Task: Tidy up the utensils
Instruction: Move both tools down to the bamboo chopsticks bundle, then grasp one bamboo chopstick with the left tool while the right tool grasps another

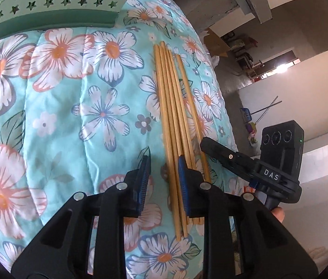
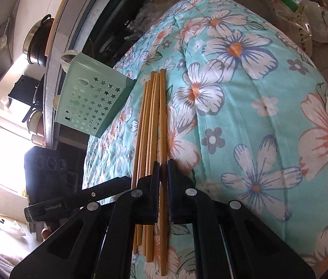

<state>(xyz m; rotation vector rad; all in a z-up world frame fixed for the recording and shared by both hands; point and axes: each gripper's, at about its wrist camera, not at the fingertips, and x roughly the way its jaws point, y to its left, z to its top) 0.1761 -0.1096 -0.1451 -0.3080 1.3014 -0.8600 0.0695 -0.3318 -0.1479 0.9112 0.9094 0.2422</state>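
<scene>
A: How far along is the sorting looking?

B: Barely begun, I'd say. The bundle of long tan bamboo chopsticks [image 1: 175, 125] is lying loose on the turquoise quilt printed with white and orange flowers [image 1: 75, 107] — none of them is sitting in the mint-green plastic holder with star-shaped cut-outs [image 2: 87, 102].

A: Where is that holder standing?

B: At the far edge of the quilt, beyond the tips of the sticks and off to their side, apart from them. I cannot tell from here whether anything is in it.

A: And the right claw [image 2: 163, 169]?

B: Its jaws are sitting narrowly apart with a single chopstick [image 2: 162, 121], the outermost of the bundle, running between them. The pads look very near it, but a dark sliver is showing on either side, so I'm judging it not yet clamped — open, though only just.

A: The left claw [image 1: 164, 166]?

B: Open wider. It is hovering low over the near end of the bundle, with one blue pad over the sticks and the other over bare quilt. It is holding nothing.

A: So what is left?

B: Nearly everything, I'd judge: closing on that one stick, lifting it clear of its neighbours, carrying it to the holder, then repeating for the rest.
</scene>
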